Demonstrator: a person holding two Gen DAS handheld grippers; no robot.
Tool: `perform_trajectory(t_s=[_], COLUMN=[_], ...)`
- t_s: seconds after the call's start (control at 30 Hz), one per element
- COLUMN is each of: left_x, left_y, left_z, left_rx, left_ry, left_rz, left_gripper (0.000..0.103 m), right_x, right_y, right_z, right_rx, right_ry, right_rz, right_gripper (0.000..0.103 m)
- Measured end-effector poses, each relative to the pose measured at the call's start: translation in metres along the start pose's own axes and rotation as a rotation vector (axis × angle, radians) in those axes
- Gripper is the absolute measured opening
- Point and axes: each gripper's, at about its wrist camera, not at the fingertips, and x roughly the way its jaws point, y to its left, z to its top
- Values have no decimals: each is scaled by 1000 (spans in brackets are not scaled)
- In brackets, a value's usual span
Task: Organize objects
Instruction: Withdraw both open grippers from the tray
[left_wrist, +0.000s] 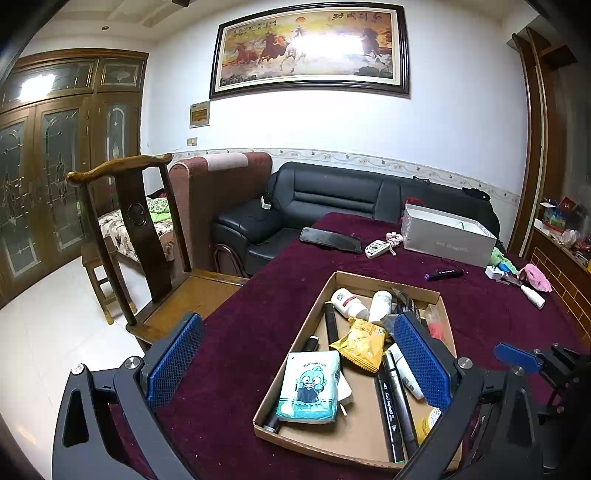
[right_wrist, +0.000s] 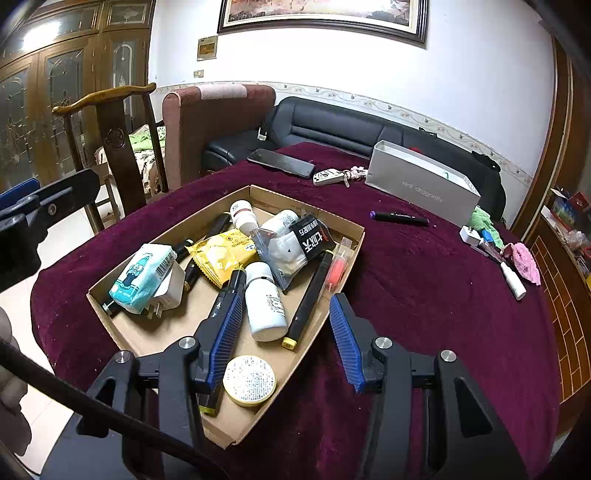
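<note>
A shallow cardboard tray (left_wrist: 295, 435) (right_wrist: 155, 332) sits on the maroon tablecloth, holding a tissue pack (left_wrist: 309, 386) (right_wrist: 142, 273), a yellow snack packet (left_wrist: 360, 341) (right_wrist: 221, 254), white bottles (right_wrist: 264, 302), black markers (right_wrist: 308, 299) and a round yellow tin (right_wrist: 249, 380). My left gripper (left_wrist: 299, 363) is open and empty above the tray's left part. My right gripper (right_wrist: 286, 336) is open and empty over the tray's near right edge. A black marker with a purple cap (left_wrist: 443, 274) (right_wrist: 399, 218) lies loose on the cloth beyond the tray.
A grey open box (left_wrist: 447, 236) (right_wrist: 421, 188), a phone (left_wrist: 330, 240) (right_wrist: 280, 162) and a key fob (left_wrist: 376, 248) (right_wrist: 328, 176) lie at the far side. A white plug, small bottle (right_wrist: 512, 280) and pink cloth (right_wrist: 526, 262) lie at the right. A wooden chair (left_wrist: 140, 236) stands left.
</note>
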Motion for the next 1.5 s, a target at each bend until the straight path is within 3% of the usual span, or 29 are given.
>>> perform_trajectory(t_s=[0.33, 0.7, 1.5], left_x=[1, 4, 11], left_y=[-1, -3, -11], left_z=[-1, -3, -10], left_rx=[-3, 8, 33], left_ry=[6, 27, 60], left_rz=[7, 3, 1], left_gripper=[101, 101, 101], right_x=[-6, -13, -16], right_y=[1, 6, -3], right_z=[0, 3, 3], right_rx=[-6, -47, -29], right_ry=[-25, -79, -94], right_rz=[-36, -175, -247], right_gripper=[55, 70, 77])
